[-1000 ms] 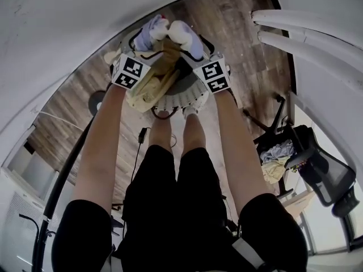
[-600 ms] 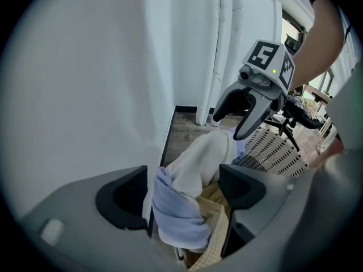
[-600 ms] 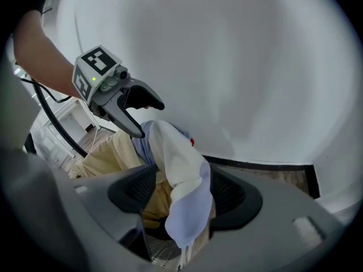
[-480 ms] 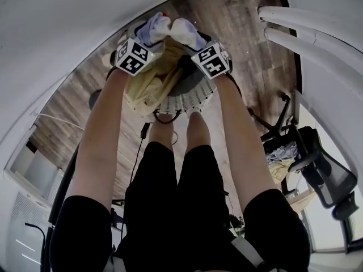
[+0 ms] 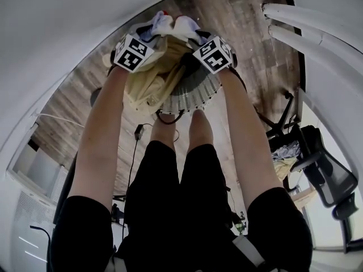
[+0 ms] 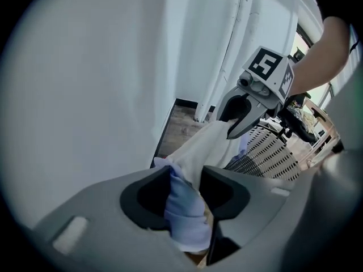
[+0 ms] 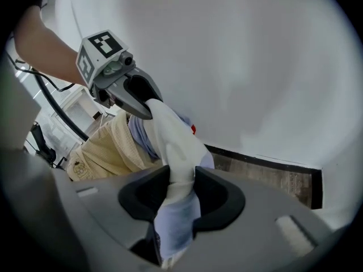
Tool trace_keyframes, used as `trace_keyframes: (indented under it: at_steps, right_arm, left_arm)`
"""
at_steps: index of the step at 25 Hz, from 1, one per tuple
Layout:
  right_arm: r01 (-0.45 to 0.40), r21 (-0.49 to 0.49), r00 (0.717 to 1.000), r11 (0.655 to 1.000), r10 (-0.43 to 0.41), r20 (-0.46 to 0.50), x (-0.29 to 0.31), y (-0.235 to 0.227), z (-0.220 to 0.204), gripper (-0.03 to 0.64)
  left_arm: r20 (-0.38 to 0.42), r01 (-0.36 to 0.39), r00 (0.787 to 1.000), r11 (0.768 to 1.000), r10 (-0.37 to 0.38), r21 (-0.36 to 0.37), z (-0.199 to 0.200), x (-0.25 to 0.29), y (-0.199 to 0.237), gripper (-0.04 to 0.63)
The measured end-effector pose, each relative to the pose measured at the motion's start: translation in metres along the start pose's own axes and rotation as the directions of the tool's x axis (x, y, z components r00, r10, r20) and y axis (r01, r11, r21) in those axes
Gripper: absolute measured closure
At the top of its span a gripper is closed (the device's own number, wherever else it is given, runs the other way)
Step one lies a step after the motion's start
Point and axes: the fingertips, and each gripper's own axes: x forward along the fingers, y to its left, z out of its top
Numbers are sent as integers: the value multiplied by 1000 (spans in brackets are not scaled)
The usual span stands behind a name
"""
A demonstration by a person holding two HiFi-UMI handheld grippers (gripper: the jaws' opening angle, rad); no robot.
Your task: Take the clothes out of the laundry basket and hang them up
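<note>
1. Wood-plank floor (image 5: 238, 16) and a plain white wall (image 6: 85, 95) frame the spot where we stand over the laundry basket (image 5: 195, 95).
2. We have a white and pale blue garment (image 6: 198, 146) bunched between our two tools at the basket's far side, just above the heap inside.
3. Our left hand-held gripper (image 6: 184, 186) is clamped on one end of it. Its jaws have just been closing, and the cloth is squeezed between the pads and spills out below them.
4. Our right hand-held gripper (image 7: 181, 188) is clenched on the other end in the same way. Its jaws have also just been closing, and a twist of fabric is pinched between them.
5. A short stretch of cloth runs between the two tools, which sit near each other and angle downward.
6. Under it a beige garment (image 5: 148, 86) lies across the basket and hangs over its left rim in the head view.
7. The basket itself is white with slatted sides.
8. Farther off, white rails (image 5: 306, 27) at the upper right may be a drying rack, though the view is too warped for us to be sure.
9. A black office chair (image 5: 326, 174) stands at the right with clothes (image 5: 281, 154) piled beside it.
</note>
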Motion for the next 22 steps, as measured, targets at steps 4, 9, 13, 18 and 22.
trace_keyframes:
  at_steps: [4, 9, 13, 18, 22]
  right_arm:
    - [24, -10, 1000, 1000, -24, 15, -13, 4, 6, 529]
    - [119, -10, 990, 993, -118, 79, -45, 5, 28, 586]
    - [162, 21, 977, 987, -163, 134, -67, 5, 43, 586]
    - [235, 50, 945, 971, -241, 222, -108, 4, 68, 586]
    - [283, 57, 914, 957, -287, 285, -142, 3, 91, 586]
  left_arm:
    - [9, -36, 999, 999, 36, -2, 3, -12, -4, 488]
    - [45, -99, 994, 995, 99, -2, 12, -38, -9, 543]
    - [95, -158, 983, 987, 158, -12, 33, -62, -9, 546]
    - [171, -222, 960, 975, 221, -18, 71, -97, -6, 546]
    - [225, -264, 939, 964, 259, -11, 101, -129, -5, 546]
